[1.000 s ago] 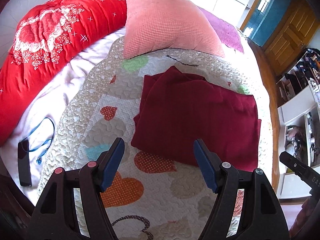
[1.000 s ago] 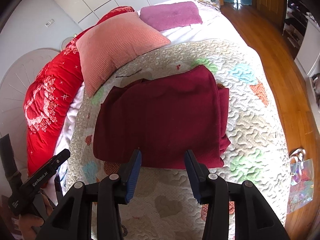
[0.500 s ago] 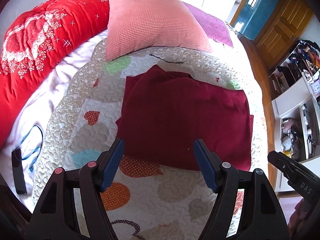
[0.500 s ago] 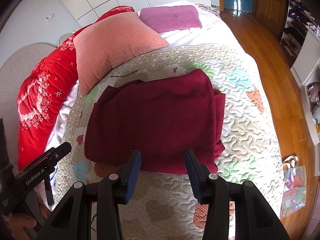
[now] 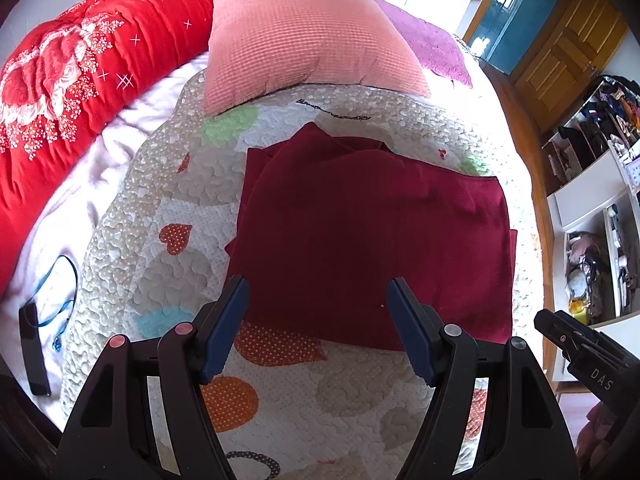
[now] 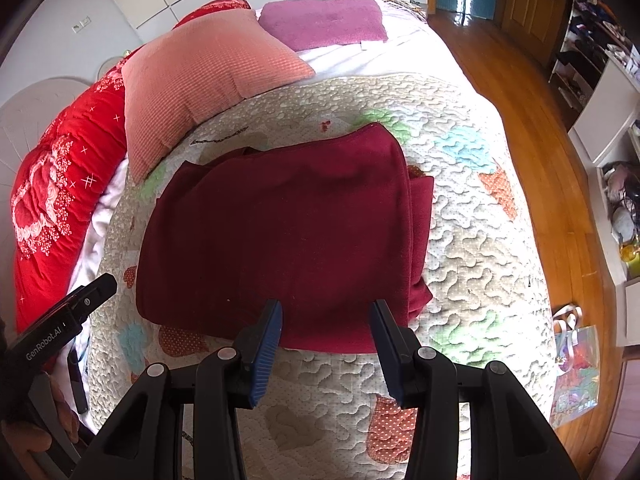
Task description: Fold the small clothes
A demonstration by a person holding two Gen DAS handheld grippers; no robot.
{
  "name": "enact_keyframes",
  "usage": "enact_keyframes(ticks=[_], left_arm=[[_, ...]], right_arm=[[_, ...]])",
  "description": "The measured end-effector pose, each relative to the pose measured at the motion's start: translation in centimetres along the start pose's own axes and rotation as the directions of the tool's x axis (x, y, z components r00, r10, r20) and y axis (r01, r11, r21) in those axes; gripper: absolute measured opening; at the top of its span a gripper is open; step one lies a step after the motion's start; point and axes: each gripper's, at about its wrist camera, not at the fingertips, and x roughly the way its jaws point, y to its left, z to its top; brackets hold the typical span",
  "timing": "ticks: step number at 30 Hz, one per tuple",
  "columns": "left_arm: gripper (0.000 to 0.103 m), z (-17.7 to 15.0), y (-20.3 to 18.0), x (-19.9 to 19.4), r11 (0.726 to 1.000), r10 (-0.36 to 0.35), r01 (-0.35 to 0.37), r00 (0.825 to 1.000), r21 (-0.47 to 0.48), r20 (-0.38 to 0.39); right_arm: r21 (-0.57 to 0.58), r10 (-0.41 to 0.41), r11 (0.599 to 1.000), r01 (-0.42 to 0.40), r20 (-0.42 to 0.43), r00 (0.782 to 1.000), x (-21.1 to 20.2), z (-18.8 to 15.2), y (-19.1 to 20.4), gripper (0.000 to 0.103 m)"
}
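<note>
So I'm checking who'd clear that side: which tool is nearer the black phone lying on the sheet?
Left. The left tool hovers over the dark red garment's near-left corner, towards the black phone; the right tool hovers over its near-right edge, farther away.

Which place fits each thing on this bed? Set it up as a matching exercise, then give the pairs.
Things:
1. dark red folded garment
2. salmon-pink waffle-textured pillow
3. purple plush cushion
4. black phone with blue cord

Places:
A. far end of the bed, behind the pink pillow
B. on the pale sheet beside the quilt's edge
C. flat in the middle of the heart-patterned quilt
D. overlapping the quilt's far edge

Pairs: 1-C, 2-D, 3-A, 4-B
</note>
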Motion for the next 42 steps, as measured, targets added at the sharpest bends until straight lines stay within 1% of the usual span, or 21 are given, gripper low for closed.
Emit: enact_keyframes(ticks=[12,21,23,24,26,29,30,33,35,36,39,41,42], left_arm=[[0.072,-0.1,1.9,3.7,1.000,0.021,-0.022,0.999,-0.021,-0.044],[0.072,-0.3,3.1,6.6,0.998,0.051,-0.054,0.996,-0.031,-0.072],[0.072,-0.3,3.4,7.3,0.998,0.051,-0.054,0.995,-0.036,-0.080],[0.072,-0.3,3.6,7.5,0.998,0.051,-0.054,0.995,-0.040,-0.083],[0.072,-0.4,4.1,7.9,0.997,0.052,-0.056,0.995,-0.048,-0.082],[0.072,-0.5,5.2,8.5,0.995,0.062,-0.067,0.995,-0.068,-0.082],[0.072,-0.6,5.7,8.8,0.994,0.061,-0.068,0.994,-0.082,-0.086],[0.072,-0.8,7.2,9.5,0.990,0.053,-0.065,0.994,-0.125,-0.098],[0.072,-1.0,7.9,10.0,0.987,0.039,-0.054,0.994,-0.151,-0.102],[0.072,-1.0,8.2,10.3,0.985,0.033,-0.050,0.994,-0.162,-0.104],[0.072,-1.1,8.8,11.0,0.981,0.003,-0.023,0.994,-0.191,-0.107],[0.072,-1.0,9.2,11.4,0.979,-0.016,-0.005,0.994,-0.205,-0.104],[0.072,-1.0,9.3,11.6,0.977,-0.024,0.002,0.994,-0.211,-0.102]], right_arm=[[-0.017,-0.030,0.999,0.029,-0.047,0.998,3.8,0.5,0.2,0.044],[-0.022,-0.028,0.999,0.026,-0.085,0.996,7.2,0.9,0.2,0.044],[-0.012,-0.008,1.000,0.007,-0.090,0.996,7.7,1.1,0.2,0.044],[0.012,-0.028,1.000,0.028,-0.012,1.000,7.9,1.3,0.2,0.044],[0.009,0.048,0.999,-0.048,-0.001,0.999,8.1,2.1,0.7,0.044],[-0.022,0.162,0.987,-0.161,0.019,0.987,8.5,4.2,2.8,0.044],[-0.039,0.186,0.982,-0.185,0.026,0.982,8.6,5.0,3.8,0.044],[-0.086,0.280,0.957,-0.276,0.038,0.959,9.0,8.2,7.6,0.044],[-0.118,0.323,0.941,-0.318,0.028,0.946,9.8,10.1,10.7,0.044],[-0.127,0.324,0.939,-0.320,0.009,0.946,10.4,11.0,12.0,0.044],[-0.147,0.287,0.945,-0.293,-0.057,0.956,13.3,13.3,16.5,0.045],[-0.166,0.249,0.951,-0.261,-0.089,0.964,15.7,14.4,19.1,0.046],[-0.168,0.230,0.955,-0.245,-0.105,0.967,16.6,14.6,19.9,0.046]])
